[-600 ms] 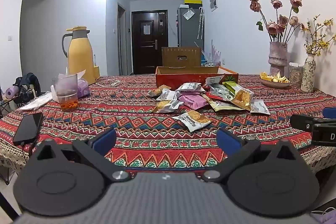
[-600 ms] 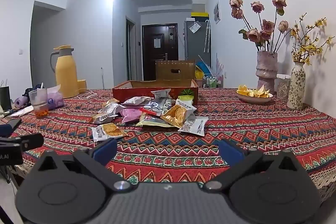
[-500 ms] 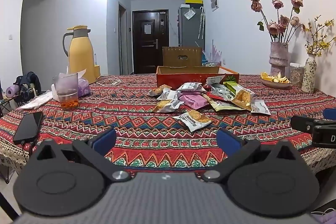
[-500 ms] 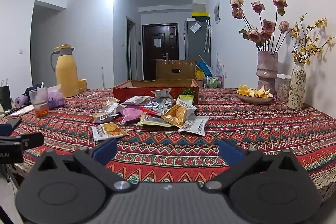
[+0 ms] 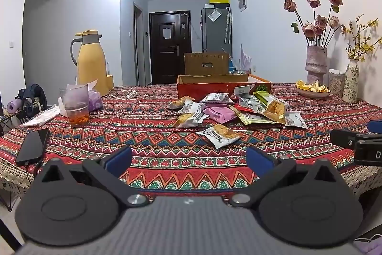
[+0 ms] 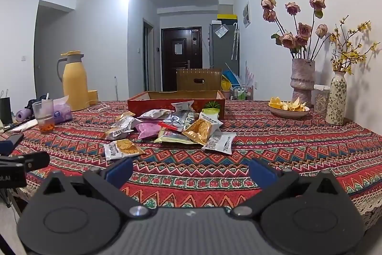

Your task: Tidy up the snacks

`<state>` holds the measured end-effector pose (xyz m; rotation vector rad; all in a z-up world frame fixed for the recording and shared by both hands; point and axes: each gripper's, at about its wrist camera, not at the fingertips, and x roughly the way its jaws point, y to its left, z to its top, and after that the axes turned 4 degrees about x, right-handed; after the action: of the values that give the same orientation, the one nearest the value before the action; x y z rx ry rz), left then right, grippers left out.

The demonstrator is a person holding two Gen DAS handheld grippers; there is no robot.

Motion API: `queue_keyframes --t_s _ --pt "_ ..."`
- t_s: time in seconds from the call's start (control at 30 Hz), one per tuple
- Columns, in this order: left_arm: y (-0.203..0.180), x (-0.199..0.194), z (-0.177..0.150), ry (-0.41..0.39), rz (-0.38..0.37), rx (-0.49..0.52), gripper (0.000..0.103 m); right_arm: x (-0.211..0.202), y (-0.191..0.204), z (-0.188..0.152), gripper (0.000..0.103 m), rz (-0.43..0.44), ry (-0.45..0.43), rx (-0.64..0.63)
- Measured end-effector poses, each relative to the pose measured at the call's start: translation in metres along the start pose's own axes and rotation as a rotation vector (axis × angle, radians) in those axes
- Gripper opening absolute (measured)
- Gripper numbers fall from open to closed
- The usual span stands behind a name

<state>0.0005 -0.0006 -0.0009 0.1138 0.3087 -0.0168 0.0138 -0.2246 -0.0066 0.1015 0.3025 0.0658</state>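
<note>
Snack packets (image 5: 229,111) lie well ahead of both wide-spread, empty tools (image 5: 188,160).

Snack packets (image 5: 229,111) lie heaped on the table (image 5: 152,142) before the box (image 5: 222,86), jug (image 5: 92,63) far left.

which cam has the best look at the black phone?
Left wrist: the black phone lies whole on the tablecloth near the table's left edge. Right wrist shows only a dark corner of it behind the left gripper's finger.
</note>
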Motion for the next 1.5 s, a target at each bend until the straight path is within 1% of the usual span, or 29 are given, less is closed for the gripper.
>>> queue_keyframes --t_s 1.5 --pt "-0.0032 -0.0025 0.0006 -0.002 -0.007 0.022 0.103 0.0009 -0.0064 -0.0056 0.103 -0.011 0.018 -0.001"
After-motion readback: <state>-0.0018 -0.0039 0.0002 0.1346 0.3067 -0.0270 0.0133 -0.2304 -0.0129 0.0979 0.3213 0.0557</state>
